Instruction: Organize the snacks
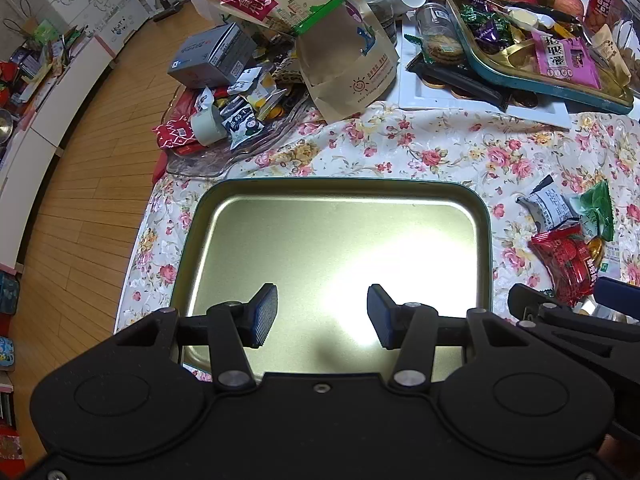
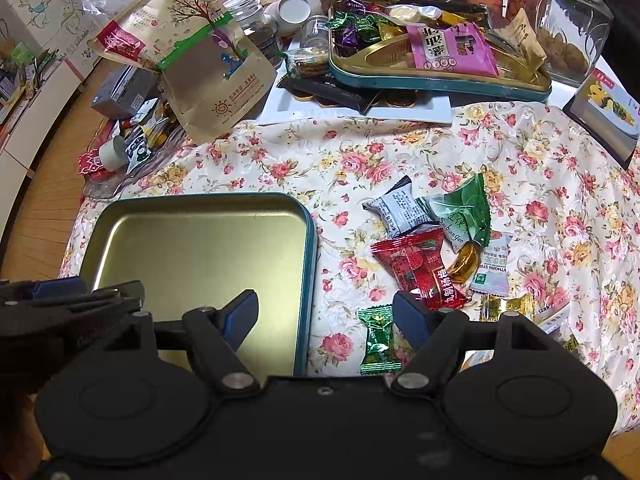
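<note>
Tools (image 1: 322,316) (image 2: 326,318) both agape, empty, over floral tablecloth (image 1: 420,152); wooden floor (image 1: 104,128) beyond.

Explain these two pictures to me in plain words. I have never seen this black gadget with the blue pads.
A person holds one two-finger gripper in each hand, and each carries a camera that looks along its fingers. One picture is from the left gripper, the other from the right gripper. Both stand open and hold nothing. Below lies an empty tin tray on a flowered tablecloth. Beside the tray lie loose wrapped snacks, among them a red packet and a small green candy. Farther back, a second tray is already full of sweets.
</note>
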A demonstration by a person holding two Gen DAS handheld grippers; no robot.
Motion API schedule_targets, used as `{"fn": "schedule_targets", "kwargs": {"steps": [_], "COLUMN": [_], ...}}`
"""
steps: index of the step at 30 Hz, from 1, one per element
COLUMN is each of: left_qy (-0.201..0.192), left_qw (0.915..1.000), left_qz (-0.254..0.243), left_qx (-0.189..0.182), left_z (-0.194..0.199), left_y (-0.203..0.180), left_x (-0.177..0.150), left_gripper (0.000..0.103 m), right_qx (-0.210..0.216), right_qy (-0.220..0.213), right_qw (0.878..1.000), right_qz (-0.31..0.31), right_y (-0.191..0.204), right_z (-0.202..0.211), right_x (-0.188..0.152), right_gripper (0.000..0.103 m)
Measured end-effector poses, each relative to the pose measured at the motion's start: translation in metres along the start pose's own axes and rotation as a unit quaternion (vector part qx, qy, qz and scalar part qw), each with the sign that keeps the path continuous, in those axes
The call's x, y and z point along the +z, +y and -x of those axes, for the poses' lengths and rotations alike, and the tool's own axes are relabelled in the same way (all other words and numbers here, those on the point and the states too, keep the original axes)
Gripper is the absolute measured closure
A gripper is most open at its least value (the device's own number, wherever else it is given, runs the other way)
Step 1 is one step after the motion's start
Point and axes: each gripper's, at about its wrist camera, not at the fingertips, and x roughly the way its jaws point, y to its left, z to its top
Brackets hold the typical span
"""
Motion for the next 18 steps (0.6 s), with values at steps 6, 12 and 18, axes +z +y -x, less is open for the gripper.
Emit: {"fn": "schedule_targets", "kwargs": {"steps": [6, 12, 18], "left_qy": [0.0, 0.001, 0.004], "left_qw": [1.0, 1.0, 0.9998], "left_qz": [0.0, 0.002, 0.006], "left_qx": [0.0, -0.004, -0.02], "left_z": [0.0, 0.0015, 0.0038], "left_y": [-0.0004, -0.0037, -0.0061], "left_x": [0.0001, 0.0014, 0.005], "left_gripper": [0.046, 0.046, 0.046], "right_qx": [0.001, 0.001, 0.001], "right_qy": [0.0, 0.002, 0.001], "right_qw": [1.0, 1.0, 1.0], "right_qz": [-0.001, -0.003, -0.007], "right_y": [0.0, 0.0004, -0.006], "right_z": [-0.0002, -0.0008, 0.0003], "right_x": [-0.0005, -0.0003, 0.0009], "right_gripper": [0.025, 0.025, 0.025]}}
